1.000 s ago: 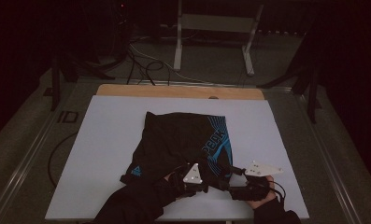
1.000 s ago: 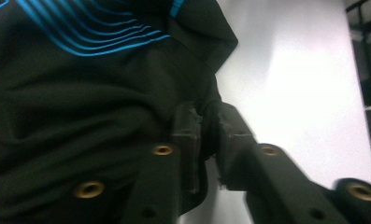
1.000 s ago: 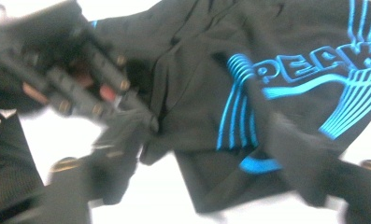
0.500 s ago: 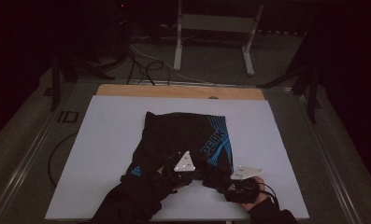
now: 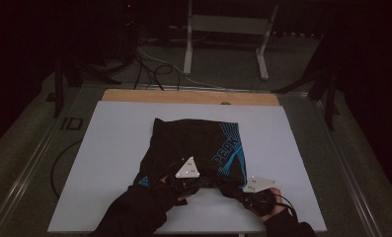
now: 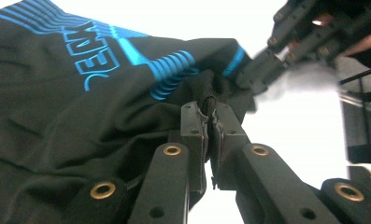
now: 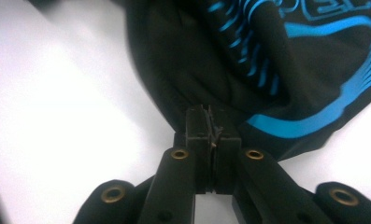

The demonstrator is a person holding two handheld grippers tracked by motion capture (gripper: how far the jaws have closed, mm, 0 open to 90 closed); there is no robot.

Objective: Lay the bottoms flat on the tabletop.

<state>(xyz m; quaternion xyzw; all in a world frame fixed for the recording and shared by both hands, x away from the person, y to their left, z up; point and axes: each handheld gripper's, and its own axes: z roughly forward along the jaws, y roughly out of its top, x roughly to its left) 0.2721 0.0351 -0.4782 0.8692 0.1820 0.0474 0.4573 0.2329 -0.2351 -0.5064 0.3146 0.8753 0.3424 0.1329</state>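
A black garment with a blue print lies on the white table top, its near edge bunched up. My left gripper is shut on a fold of that near edge; its jaws pinch the black cloth at the tips. Just to its right, my right gripper grips the same edge. Its jaws have just been closing and now clamp the black fabric between the tips. The right gripper also appears in the left gripper view, close behind the fold.
A wooden strip runs along the table's far edge. Beyond it, cables lie on the floor beside a metal stand. Bare white surface lies left and right of the garment. The person's dark sleeves come in from the bottom.
The right gripper has shifted left to the garment's near edge and closed on it. The left gripper, still holding the cloth, has moved slightly up and away from the table's front edge.
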